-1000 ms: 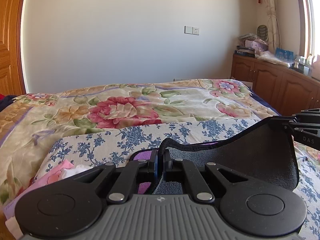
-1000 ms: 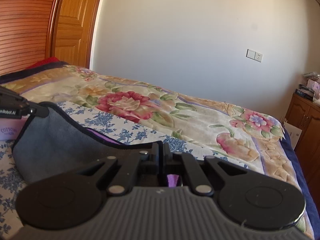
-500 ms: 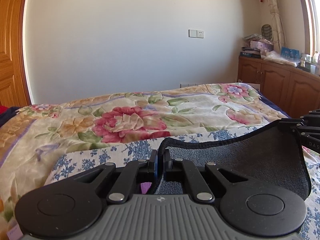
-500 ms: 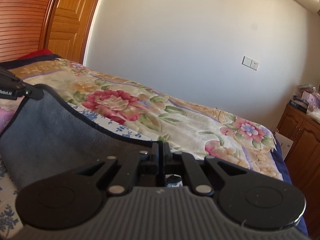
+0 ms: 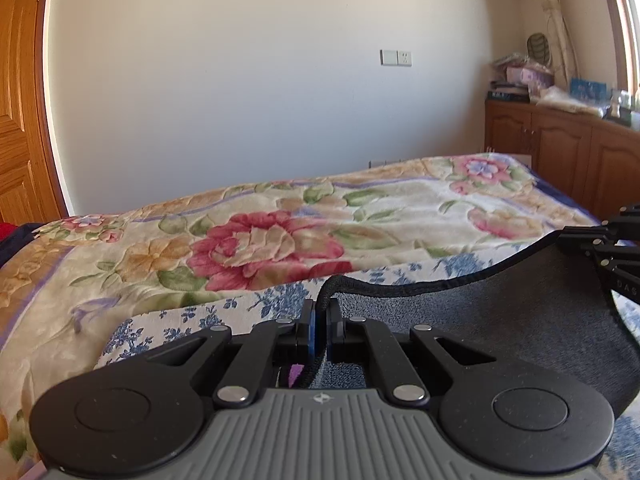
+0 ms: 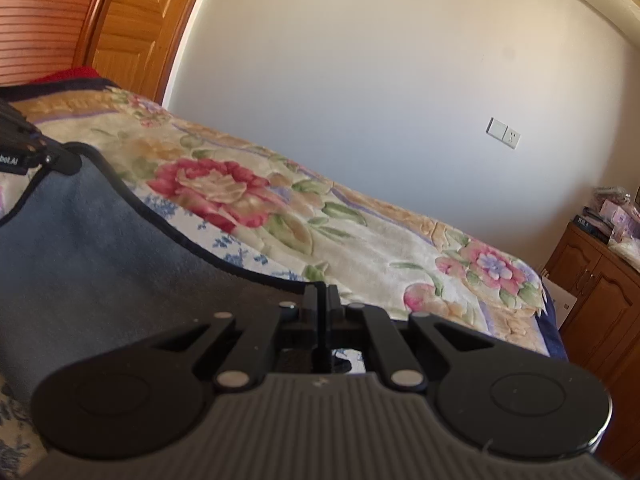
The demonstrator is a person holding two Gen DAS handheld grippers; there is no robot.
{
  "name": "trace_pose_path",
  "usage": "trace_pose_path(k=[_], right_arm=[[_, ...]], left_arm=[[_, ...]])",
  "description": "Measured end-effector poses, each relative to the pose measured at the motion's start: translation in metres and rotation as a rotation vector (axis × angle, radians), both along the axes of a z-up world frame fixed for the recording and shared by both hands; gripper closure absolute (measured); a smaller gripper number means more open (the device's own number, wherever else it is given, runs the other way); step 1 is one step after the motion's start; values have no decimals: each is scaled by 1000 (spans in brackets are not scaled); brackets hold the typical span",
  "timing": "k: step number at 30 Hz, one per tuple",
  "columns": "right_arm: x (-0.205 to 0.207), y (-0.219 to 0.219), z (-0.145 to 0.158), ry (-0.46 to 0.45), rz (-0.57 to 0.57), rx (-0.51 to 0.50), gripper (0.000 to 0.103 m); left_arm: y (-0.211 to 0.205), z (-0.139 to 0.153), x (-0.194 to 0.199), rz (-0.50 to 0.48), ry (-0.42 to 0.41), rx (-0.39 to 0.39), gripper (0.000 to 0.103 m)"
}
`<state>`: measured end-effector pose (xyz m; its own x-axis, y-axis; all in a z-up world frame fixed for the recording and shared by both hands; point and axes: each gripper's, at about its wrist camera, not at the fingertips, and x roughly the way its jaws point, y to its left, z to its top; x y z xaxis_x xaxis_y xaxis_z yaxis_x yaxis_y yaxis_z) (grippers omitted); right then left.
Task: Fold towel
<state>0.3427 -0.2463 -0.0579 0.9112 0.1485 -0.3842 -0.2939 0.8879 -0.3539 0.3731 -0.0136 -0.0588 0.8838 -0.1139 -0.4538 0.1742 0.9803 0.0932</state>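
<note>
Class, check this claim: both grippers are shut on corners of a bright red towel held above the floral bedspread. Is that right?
Only the colour is wrong. The towel is dark grey-blue with a black hem, as both wrist views show. The left gripper and right gripper are indeed shut on it, above the floral bedspread.

left gripper (image 5: 320,312): fingers clamped, level | right gripper (image 6: 321,300): fingers clamped, tilted

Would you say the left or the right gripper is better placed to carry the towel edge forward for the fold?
Neither clearly. The left gripper and right gripper each pinch a corner of the grey towel, its edge stretched between them above the bed; both should move together.
</note>
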Motion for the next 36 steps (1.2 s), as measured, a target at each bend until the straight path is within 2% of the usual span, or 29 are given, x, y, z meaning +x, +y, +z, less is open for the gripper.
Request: trace_pose_path(k=[7, 12, 20, 22, 24, 26, 27, 28, 29, 30, 36], right_arm=[[11, -1, -19, 50, 1, -2, 99], [17, -6, -25, 98, 6, 36, 99], [24, -7, -30, 153, 1, 46, 98], [25, -8, -30, 156, -5, 53, 98], [25, -10, -29, 153, -17, 53, 89], [25, -13, -29, 155, -29, 53, 88], [25, -14, -28, 158, -34, 54, 86], [25, -16, -27, 161, -38, 55, 81], [24, -17, -25, 163, -41, 58, 68], [22, -18, -23, 162, -41, 65, 62], [6, -20, -4, 161, -37, 117, 62]], left_arm=[[0, -24, 18, 0, 55, 18, 97], [-2, -39, 26, -5, 83, 30, 97], [-1, -41, 31, -7, 86, 19, 94], [-3, -39, 31, -8, 82, 24, 86], [-4, -38, 30, -14, 76, 29, 82], [-5, -36, 28, -15, 69, 28, 72], [-6, -35, 27, -12, 64, 29, 62], [-6, -34, 24, -10, 56, 29, 59], [-7, -32, 23, -12, 52, 28, 59], [-7, -30, 21, -18, 51, 25, 59], [-8, -16, 8, -19, 58, 20, 53]])
